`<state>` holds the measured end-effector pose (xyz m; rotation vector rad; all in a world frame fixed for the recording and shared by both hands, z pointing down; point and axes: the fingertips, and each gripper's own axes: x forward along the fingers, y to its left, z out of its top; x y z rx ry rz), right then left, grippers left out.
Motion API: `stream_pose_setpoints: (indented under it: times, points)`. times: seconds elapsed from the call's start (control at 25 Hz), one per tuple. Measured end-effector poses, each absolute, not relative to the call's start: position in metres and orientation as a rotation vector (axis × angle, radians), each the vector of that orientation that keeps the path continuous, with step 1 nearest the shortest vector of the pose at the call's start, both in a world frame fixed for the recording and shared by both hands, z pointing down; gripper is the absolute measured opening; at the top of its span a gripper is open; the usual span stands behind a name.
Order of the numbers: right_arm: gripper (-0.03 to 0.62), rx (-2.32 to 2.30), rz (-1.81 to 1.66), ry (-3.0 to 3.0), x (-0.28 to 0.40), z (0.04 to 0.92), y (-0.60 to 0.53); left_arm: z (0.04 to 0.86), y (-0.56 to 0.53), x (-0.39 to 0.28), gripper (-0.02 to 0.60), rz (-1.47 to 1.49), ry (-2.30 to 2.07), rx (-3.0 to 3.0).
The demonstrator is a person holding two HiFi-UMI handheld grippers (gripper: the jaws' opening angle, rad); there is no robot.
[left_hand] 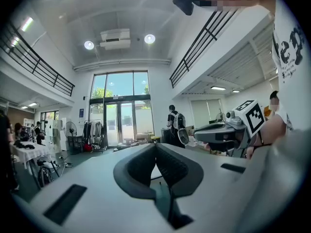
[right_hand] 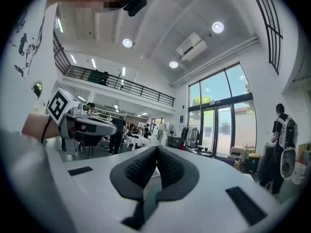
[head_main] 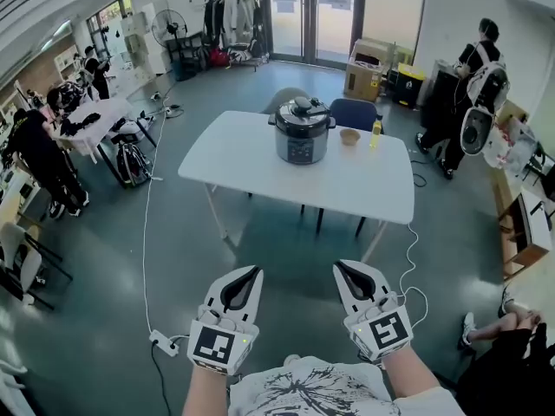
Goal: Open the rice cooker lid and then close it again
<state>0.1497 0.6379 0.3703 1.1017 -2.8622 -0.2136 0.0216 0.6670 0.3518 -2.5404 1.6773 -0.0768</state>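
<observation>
The rice cooker (head_main: 301, 131), silver with a black lid (head_main: 301, 109) that is down, stands at the far middle of a white table (head_main: 260, 163) a few steps ahead of me. Both grippers are held level and low in front of my body, well short of the table. In the head view the left gripper (head_main: 256, 271) and the right gripper (head_main: 339, 266) are both shut and empty. The pads meet tip to tip in the left gripper view (left_hand: 155, 145) and in the right gripper view (right_hand: 156, 148). The cooker does not show in either gripper view.
A small bowl (head_main: 349, 136) and a yellow bottle (head_main: 375, 133) stand right of the cooker. Chairs (head_main: 354, 113) sit behind the table. A power strip (head_main: 163, 343) and white cables lie on the floor. People stand at the right (head_main: 473, 85) and left (head_main: 39, 159).
</observation>
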Motion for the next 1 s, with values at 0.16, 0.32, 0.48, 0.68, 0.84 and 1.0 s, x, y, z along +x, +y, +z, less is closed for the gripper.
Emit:
stream_pose_setpoints:
  times: [0.16, 0.32, 0.48, 0.68, 0.84, 1.0]
  points:
    - [0.015, 1.099, -0.153, -2.847, 0.139, 0.379, 0.626, 0.356, 0.658, 0.011, 0.014, -0.077, 1.67, -2.558]
    - [0.301, 1.11, -0.133, -2.84, 0.122, 0.381, 0.615, 0.359, 0.654, -0.008, 0.014, -0.054, 1.692, -2.573]
    - [0.47, 1.157, -0.128, -2.831, 0.105, 0.379, 0.592, 0.363, 0.641, -0.033, 0.014, -0.052, 1.721, -2.568]
    - [0.474, 1.129, -0.092, -2.807, 0.073, 0.385, 0.552, 0.366, 0.615, -0.07, 0.014, -0.05, 1.763, -2.559]
    - [0.472, 1.097, -0.084, -2.801, 0.056, 0.401, 0.499, 0.385, 0.568, -0.089, 0.014, -0.143, 1.788, -2.549]
    - [0.472, 1.085, -0.074, -2.804, 0.043, 0.406, 0.429, 0.385, 0.504, -0.101, 0.014, -0.164, 1.815, -2.529]
